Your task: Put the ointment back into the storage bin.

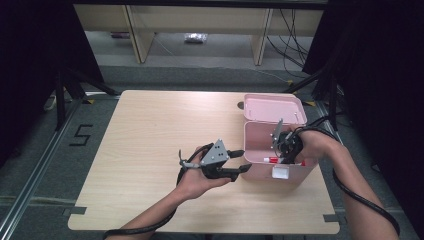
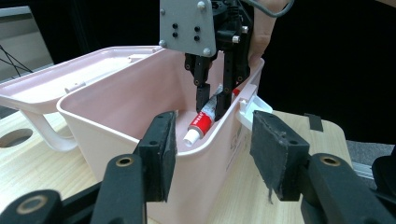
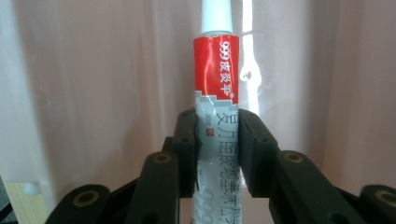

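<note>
- The right gripper [image 3: 218, 154] has its two jaws pinching one tube [image 3: 217, 116], pads pressed on the grey lower part of the tube at the middle of the right gripper view; the red band and white cap run up to the top edge.
- In the left gripper view the same right gripper [image 2: 215, 100] hangs at upper centre, jaws pointing down into the box, and the tube [image 2: 203, 120] slants between them with its white cap low, just inside the near wall.
- The left gripper [image 2: 212, 151] has its two jaws spread wide with nothing between the pads; they stand at the bottom of that view, just in front of the box wall.
- One pink box [image 1: 260, 145] sits at the right of the table in the high view, its one lid [image 1: 272, 107] swung open behind it.
- In the high view the tube [image 1: 276, 160] shows red and white at the box's near edge, under the right gripper [image 1: 287, 150].
- The left gripper [image 1: 239, 161] lies level at centre, its jaw tips just beside the box's left wall.
- One table [image 1: 150, 140], pale wood; two forearms enter from the bottom edge.
</note>
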Tool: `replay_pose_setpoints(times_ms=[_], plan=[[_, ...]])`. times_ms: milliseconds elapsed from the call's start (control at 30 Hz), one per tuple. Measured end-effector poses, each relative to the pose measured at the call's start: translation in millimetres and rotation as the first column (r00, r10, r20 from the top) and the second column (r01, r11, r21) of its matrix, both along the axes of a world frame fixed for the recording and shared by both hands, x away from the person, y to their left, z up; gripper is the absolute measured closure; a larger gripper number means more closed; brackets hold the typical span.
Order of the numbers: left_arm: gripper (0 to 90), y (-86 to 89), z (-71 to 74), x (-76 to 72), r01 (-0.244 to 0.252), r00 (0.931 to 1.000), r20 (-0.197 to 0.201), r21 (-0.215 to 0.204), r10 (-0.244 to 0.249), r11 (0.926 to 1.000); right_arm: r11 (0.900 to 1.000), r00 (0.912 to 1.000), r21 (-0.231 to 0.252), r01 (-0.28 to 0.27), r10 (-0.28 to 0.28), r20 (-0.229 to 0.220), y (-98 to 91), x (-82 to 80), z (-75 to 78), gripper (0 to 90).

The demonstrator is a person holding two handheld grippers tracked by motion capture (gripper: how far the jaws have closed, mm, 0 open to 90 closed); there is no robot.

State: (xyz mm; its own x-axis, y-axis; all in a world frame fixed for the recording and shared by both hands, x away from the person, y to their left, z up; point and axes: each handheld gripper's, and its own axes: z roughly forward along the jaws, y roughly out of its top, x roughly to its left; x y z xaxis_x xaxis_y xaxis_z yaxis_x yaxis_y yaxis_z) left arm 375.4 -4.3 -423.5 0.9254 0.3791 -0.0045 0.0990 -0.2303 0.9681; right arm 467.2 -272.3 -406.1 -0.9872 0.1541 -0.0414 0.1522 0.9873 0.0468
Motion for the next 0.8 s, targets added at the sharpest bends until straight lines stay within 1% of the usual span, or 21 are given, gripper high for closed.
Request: replay_pose_setpoints(times_ms=[33,67,100,167,200,233,267,300,367,500,567,667,733,767,800], plan=[[49.9,0.0,0.0,0.0,0.0,1.0,0.0,0.0,0.0,1.0,0.9997,0.9997,0.011,-0.022,0.022,-0.004,-0.2,1.4,-0.7,71.5],[49.9,0.0,0.0,0.0,0.0,1.0,0.0,0.001,0.0,1.0,0.9998,0.9997,0.001,0.021,-0.021,-0.016,0.1,-0.9,0.4,71.5],[49.9,-0.1,0.0,0.0,0.001,1.0,0.0,0.001,-0.001,1.0,1.0,0.9999,0.005,0.007,-0.007,-0.009,-0.6,-0.1,-0.8,71.5],[49.9,-0.3,-0.1,0.1,0.001,1.0,-0.001,0.001,-0.001,1.0,1.0,1.0,0.004,0.008,-0.008,-0.006,-0.8,0.0,-1.2,71.4],[49.9,-0.4,-0.1,0.1,0.001,1.0,-0.001,0.002,-0.001,1.0,1.0,1.0,0.009,-0.003,0.003,-0.007,-0.8,0.8,-1.6,71.4],[49.9,-0.4,-0.1,0.1,0.001,1.0,-0.001,0.003,-0.001,1.0,0.9999,1.0,0.01,-0.001,0.001,-0.008,-0.7,1.2,-1.7,71.4],[49.9,-0.4,-0.1,0.1,0.001,1.0,-0.001,0.002,-0.001,1.0,0.9997,0.9996,0.004,0.025,-0.025,-0.011,-0.8,0.0,-1.5,71.4],[49.9,-0.3,0.0,0.2,0.002,1.0,0.0,0.002,-0.002,1.0,0.9999,0.9999,0.005,0.014,-0.014,-0.01,-0.7,0.9,-1.8,71.4],[49.9,-0.1,0.3,0.3,0.002,1.0,0.001,0.002,-0.002,1.0,0.9999,0.9999,0.007,0.009,-0.009,-0.01,-0.5,0.7,-2.0,71.4],[49.9,-0.5,0.0,0.3,0.002,1.0,-0.001,0.002,-0.002,1.0,0.9999,0.9999,0.009,0.009,-0.009,-0.012,0.0,1.1,-2.4,71.4],[49.9,-0.6,-0.1,0.2,0.002,1.0,-0.002,0.002,-0.002,1.0,0.9998,0.9997,0.007,0.021,-0.021,-0.013,0.2,1.1,-2.7,71.4],[49.9,-0.4,0.2,0.2,0.002,1.0,0.0,0.003,-0.002,1.0,0.9998,0.9997,0.006,0.017,-0.017,-0.018,-0.1,1.6,-3.2,71.3],[49.9,-0.5,0.1,0.0,0.001,1.0,-0.001,0.002,-0.001,1.0,0.9992,0.999,0.001,0.041,-0.041,-0.019,-0.1,1.1,-3.1,71.1],[49.9,-0.7,-0.2,-0.1,0.0,1.0,-0.002,0.0,0.0,1.0,0.9994,0.9992,0.005,0.034,-0.034,-0.019,-0.7,1.7,-3.6,70.7],[49.9,-1.5,-1.2,0.3,0.007,1.0,-0.001,-0.01,-0.007,0.9999,0.9992,0.999,0.005,0.04,-0.04,-0.021,-1.1,2.0,-3.9,68.7]])
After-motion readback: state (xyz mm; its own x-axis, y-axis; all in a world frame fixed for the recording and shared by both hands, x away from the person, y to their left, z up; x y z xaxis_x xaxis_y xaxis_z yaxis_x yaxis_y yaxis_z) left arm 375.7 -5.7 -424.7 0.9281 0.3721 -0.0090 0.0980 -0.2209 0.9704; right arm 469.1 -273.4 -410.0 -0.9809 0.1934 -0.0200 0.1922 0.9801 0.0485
